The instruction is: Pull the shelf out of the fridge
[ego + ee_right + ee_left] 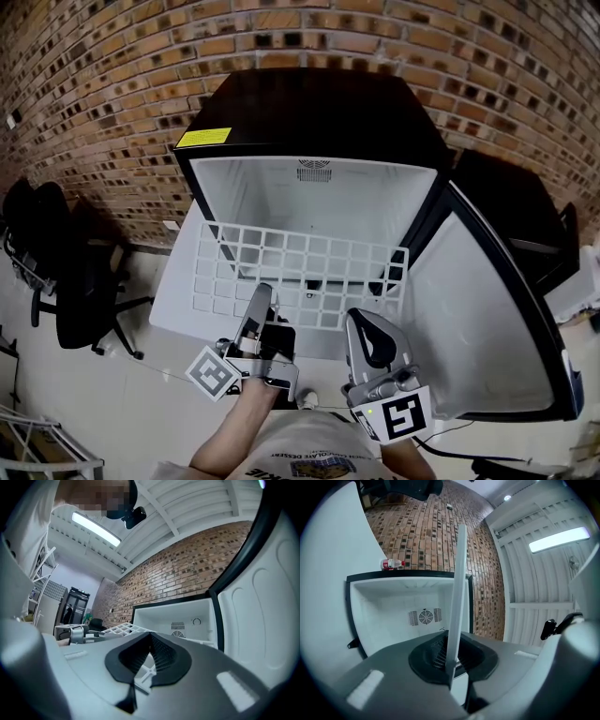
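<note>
The black fridge (309, 103) stands open against the brick wall, with a white inside (389, 606) and its door (487, 319) swung to the right. The white grid shelf (300, 267) sticks out of the opening towards me, roughly level. My left gripper (262, 294) is shut on the shelf's near edge at the left. In the left gripper view the shelf (457, 597) runs edge-on between the pads of the left gripper (451, 660). My right gripper (360, 319) is shut on the near edge at the right, with shelf bars (140, 673) pinched in the right gripper (149, 660).
A small bottle (392, 564) lies on top of the fridge. A black office chair (66, 272) stands to the left on the pale floor. A dark cabinet (516, 202) sits right of the fridge, behind the open door (262, 616). The brick wall (94, 84) is close behind.
</note>
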Tool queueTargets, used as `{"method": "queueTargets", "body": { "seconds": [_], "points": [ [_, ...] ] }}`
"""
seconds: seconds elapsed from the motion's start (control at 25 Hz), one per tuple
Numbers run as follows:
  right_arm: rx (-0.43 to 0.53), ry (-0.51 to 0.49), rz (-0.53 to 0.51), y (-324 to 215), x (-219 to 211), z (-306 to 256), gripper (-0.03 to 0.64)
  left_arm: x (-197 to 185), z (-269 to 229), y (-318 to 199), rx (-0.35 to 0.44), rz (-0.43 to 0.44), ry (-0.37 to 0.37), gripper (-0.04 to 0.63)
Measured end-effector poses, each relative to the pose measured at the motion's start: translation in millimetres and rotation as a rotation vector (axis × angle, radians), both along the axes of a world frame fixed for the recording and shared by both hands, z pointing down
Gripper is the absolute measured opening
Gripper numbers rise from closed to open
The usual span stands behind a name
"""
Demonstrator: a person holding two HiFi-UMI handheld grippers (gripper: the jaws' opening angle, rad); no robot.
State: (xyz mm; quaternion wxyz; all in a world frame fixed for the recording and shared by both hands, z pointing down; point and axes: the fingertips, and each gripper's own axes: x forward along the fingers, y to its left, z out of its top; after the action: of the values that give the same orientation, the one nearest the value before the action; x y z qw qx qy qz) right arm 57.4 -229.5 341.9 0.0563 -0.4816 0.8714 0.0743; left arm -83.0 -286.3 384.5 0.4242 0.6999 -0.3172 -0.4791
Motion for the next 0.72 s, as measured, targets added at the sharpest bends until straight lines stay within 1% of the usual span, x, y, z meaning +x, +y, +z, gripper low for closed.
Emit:
{"method": "queueTargets", "body": {
  "seconds": [0.2,0.36,0.72],
  "points": [
    [-0.001,-0.01,-0.001,0.8,-4.3,0.7,0.0,-6.8,-1.6,1.8,0.009,-0.014,0.012,0.02],
    [0.003,0.011,-0.003,1.3,-7.5,0.7,0.0,-10.4,-2.1,0.8,0.011,-0.023,0.015,0.02],
    [0.006,0.03,0.011,1.0,-6.5,-0.9,0.002,-6.4,-5.3,-0.1,0.01,-0.009,0.025,0.02]
  ]
}}
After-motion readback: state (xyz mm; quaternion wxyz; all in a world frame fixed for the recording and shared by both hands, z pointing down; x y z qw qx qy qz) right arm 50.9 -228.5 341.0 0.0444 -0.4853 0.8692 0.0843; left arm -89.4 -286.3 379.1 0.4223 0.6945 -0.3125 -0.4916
